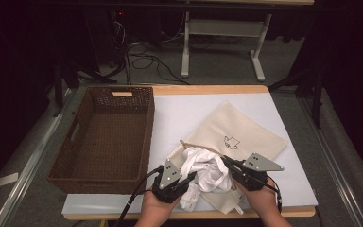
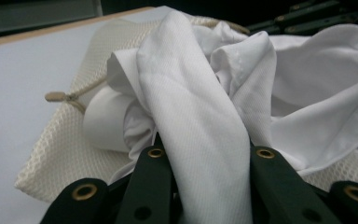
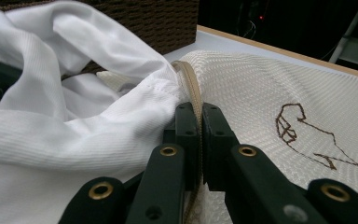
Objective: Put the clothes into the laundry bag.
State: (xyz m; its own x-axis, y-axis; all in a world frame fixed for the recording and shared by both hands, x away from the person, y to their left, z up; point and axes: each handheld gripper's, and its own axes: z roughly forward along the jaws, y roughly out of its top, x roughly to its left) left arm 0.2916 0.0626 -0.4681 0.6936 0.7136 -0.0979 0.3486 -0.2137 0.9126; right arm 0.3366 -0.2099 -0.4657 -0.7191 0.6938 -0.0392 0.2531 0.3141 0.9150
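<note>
A cream mesh laundry bag [image 1: 250, 127] with a brown emblem [image 1: 231, 142] lies on the white sheet, its mouth towards me. A crumpled white garment [image 1: 207, 171] bulges out of that mouth. My left gripper [image 1: 188, 178] sits at the garment's left side. In the left gripper view a thick fold of the garment [image 2: 205, 93] runs between the jaws of the left gripper [image 2: 207, 156] and hides their tips. My right gripper [image 1: 228, 163] is at the bag's mouth. In the right gripper view this gripper [image 3: 199, 116] is shut on the bag's tan corded rim [image 3: 191, 79], with the mesh [image 3: 261, 84] to its right.
A dark brown wicker basket [image 1: 147, 137] stands to the left of the bag, with nothing in it. The white sheet [image 1: 179, 111] covers the wooden table [image 1: 208, 89]. The bag's drawstring toggle [image 2: 56, 96] lies beside the mouth. Cables and a table frame [image 1: 185, 42] lie beyond the far edge.
</note>
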